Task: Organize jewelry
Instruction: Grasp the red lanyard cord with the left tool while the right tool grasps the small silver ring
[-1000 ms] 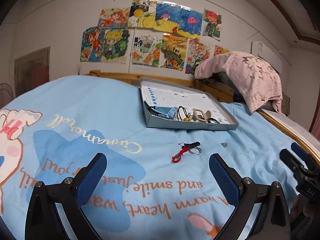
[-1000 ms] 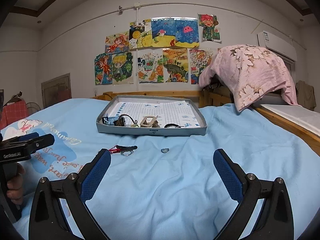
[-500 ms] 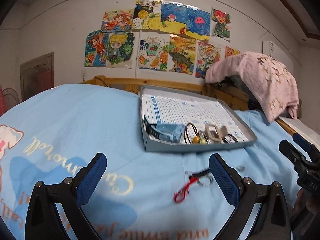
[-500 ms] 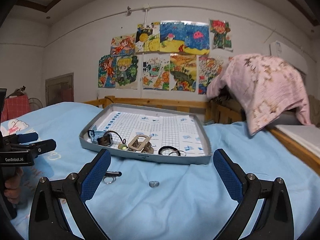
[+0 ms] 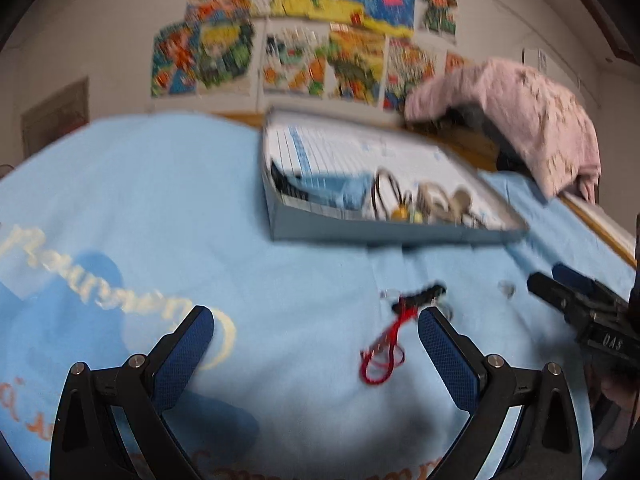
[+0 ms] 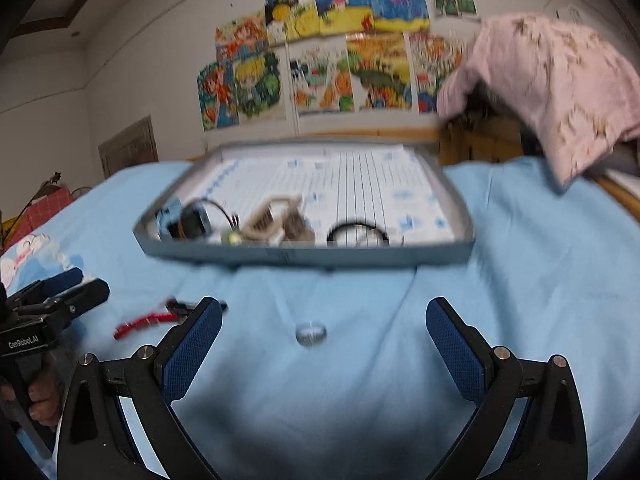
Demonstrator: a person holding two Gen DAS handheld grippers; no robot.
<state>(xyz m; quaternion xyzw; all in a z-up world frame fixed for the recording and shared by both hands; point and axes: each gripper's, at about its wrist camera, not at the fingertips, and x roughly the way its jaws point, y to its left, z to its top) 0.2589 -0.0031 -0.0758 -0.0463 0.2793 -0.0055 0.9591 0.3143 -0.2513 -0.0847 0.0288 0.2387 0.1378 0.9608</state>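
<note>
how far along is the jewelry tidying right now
Partly done: several pieces, including a black band, already lie in the grey tray. Nothing is in hand; the left gripper and right gripper are both open and empty. Left on the blue bedspread: the red cord piece and a small silver ring.

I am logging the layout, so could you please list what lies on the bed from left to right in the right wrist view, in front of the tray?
Left gripper → red cord bracelet → small silver ring.
</note>
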